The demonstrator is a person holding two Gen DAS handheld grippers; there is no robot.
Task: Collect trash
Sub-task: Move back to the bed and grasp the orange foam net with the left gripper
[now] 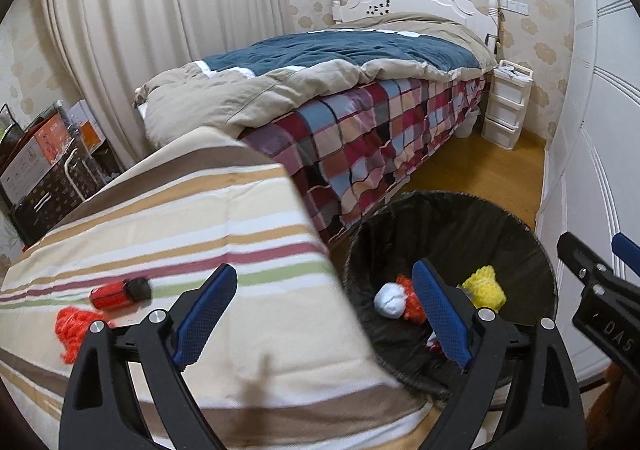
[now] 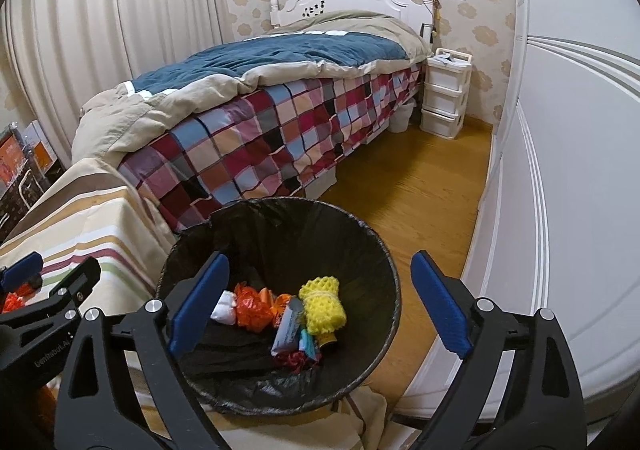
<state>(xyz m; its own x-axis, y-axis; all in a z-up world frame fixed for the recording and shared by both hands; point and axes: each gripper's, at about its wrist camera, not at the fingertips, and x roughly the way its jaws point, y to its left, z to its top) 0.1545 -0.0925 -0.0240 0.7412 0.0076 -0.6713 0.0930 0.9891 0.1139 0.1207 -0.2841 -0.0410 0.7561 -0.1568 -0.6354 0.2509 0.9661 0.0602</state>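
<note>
Left tool [image 1: 324, 308] jaws apart, empty, over the worktop [image 1: 224, 210] right edge. Red net [image 1: 74, 324] and red can [image 1: 116, 293] lie near its left edge. Right tool [image 2: 320, 302] jaws apart, empty, above bin [image 2: 384, 278] holding yellow net [image 2: 323, 304], orange wrappers [image 2: 250, 310], white wad [image 2: 224, 310].

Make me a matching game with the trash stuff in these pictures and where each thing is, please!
Things:
1. yellow foam net
2. red and black can
3. white paper ball
4. right tool

Places:
A. lying on the striped cloth
B. in the bin, next to orange scraps
C. open, above the bin
D. in the bin, on top of the wrappers

Pairs: 1-D, 2-A, 3-B, 4-C
</note>
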